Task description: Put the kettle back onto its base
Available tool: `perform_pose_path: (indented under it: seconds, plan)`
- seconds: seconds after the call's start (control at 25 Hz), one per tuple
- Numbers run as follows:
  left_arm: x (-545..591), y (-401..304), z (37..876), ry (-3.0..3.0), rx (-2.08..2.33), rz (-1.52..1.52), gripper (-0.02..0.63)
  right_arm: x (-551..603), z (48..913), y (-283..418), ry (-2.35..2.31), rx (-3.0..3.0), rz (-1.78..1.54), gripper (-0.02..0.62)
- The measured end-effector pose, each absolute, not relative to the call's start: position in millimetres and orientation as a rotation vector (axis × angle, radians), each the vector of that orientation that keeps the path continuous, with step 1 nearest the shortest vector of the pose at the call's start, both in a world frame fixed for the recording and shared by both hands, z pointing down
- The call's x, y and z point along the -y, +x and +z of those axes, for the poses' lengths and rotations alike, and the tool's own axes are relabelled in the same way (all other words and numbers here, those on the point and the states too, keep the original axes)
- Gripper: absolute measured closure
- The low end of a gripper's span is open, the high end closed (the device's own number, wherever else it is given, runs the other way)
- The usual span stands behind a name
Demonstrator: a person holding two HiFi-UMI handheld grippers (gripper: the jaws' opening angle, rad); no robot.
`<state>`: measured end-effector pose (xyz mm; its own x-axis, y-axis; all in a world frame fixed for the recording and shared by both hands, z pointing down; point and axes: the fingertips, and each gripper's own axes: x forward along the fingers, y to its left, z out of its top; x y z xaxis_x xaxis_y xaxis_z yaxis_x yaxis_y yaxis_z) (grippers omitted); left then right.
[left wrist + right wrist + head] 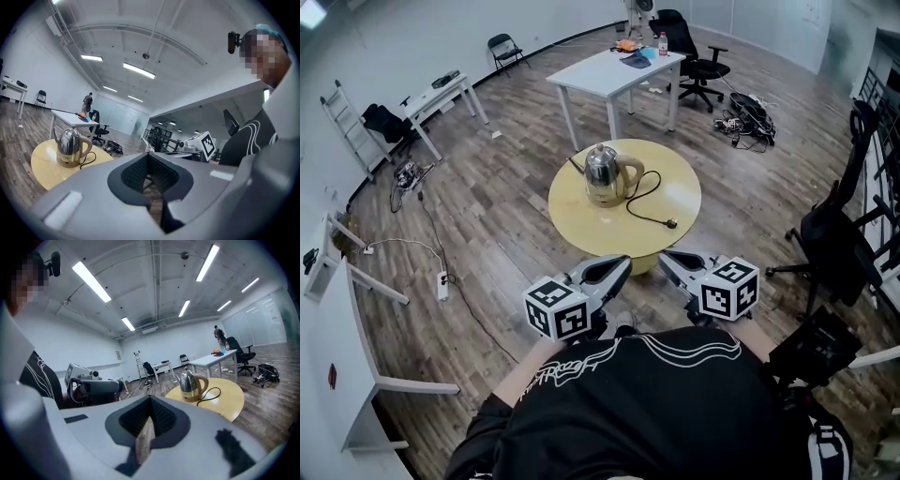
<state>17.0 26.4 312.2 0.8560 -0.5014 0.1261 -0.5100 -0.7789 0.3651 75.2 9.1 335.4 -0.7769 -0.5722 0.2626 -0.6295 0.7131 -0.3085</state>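
Black-shirted torso [656, 412] fills the 6 o'clock edge, and just beyond it the left gripper [622, 262] and right gripper [667, 256] sit side by side, both with jaws closed on nothing. Kettle [605, 174] stands upright on the round yellow table [680, 187] at the grippers' 12 o'clock, well apart from them. Its plug [670, 223] lies on the tabletop at the kettle's 4 o'clock.

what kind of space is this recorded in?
Looks like an open office or lab room: white desk, rolling office chair, ceiling strip lights, with a kettle on a round table.
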Motion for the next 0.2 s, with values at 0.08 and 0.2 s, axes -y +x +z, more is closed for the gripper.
perform_pose_path:
  seconds: [0.08, 0.2]
  plan:
    - [-33.7, 15.4, 311.3, 2.643, 0.747, 0.007, 0.599, -15.6, 338.1, 73.4, 0.973, 2.766, 0.578, 0.589]
    - [-41.7, 11.7, 312.6, 2.635, 0.742, -0.028, 0.598, -22.6, 341.4, 70.3, 0.966, 2.767, 0.572, 0.589]
